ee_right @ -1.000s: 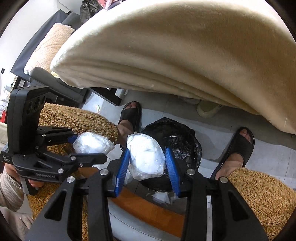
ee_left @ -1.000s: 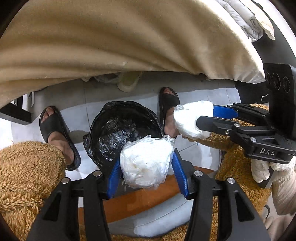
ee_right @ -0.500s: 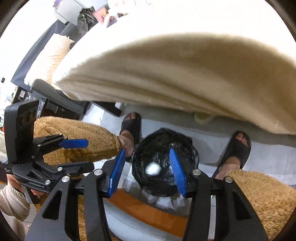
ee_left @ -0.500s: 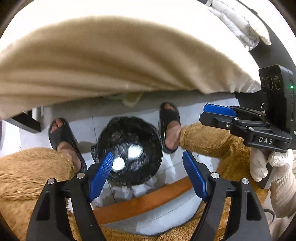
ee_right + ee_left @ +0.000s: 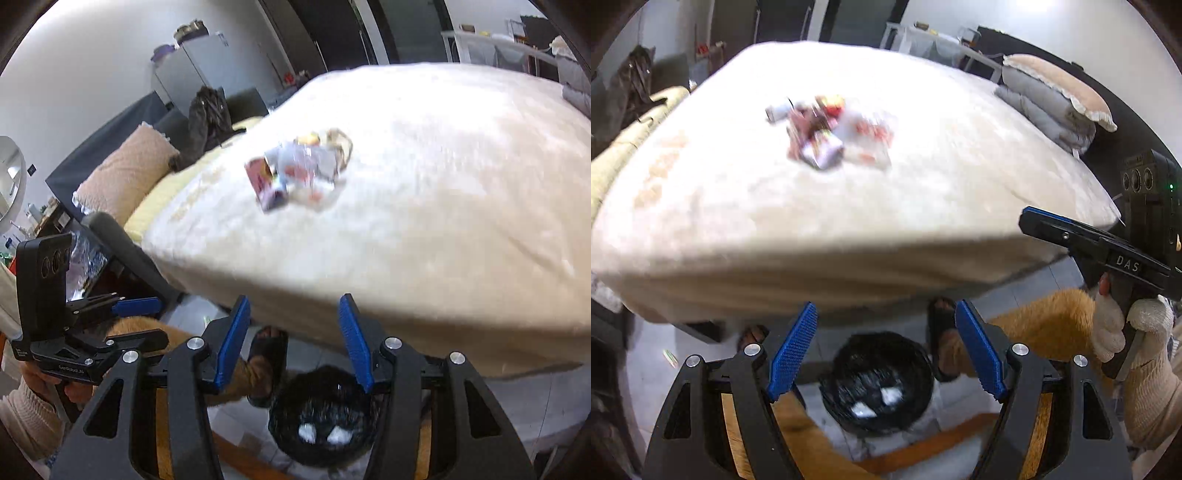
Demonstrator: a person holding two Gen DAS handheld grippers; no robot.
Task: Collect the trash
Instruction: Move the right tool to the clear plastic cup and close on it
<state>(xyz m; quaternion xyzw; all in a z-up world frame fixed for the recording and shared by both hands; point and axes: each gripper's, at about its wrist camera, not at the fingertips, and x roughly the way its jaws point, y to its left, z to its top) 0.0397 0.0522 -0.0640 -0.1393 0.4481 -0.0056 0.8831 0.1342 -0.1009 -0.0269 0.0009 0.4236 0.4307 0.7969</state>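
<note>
A pile of colourful wrappers and packets (image 5: 831, 129) lies on top of the cream bed (image 5: 738, 229); it also shows in the right wrist view (image 5: 299, 170). A bin lined with a black bag (image 5: 879, 380) stands on the floor below, between the person's feet, with two white wads (image 5: 325, 435) inside. My left gripper (image 5: 886, 354) is open and empty above the bin. My right gripper (image 5: 291, 339) is open and empty above the bin (image 5: 325, 417). It shows at the right of the left wrist view (image 5: 1034, 221).
Folded grey bedding and a beige pillow (image 5: 1056, 92) lie at the bed's far right. A dark garment (image 5: 207, 118) and a pillow (image 5: 125, 173) lie at the bed's left. The person's sandalled feet (image 5: 942, 332) flank the bin.
Both grippers let go of their white wads, which dropped into the bin. Both then tilted up, bringing the bed top and wrapper pile into view.
</note>
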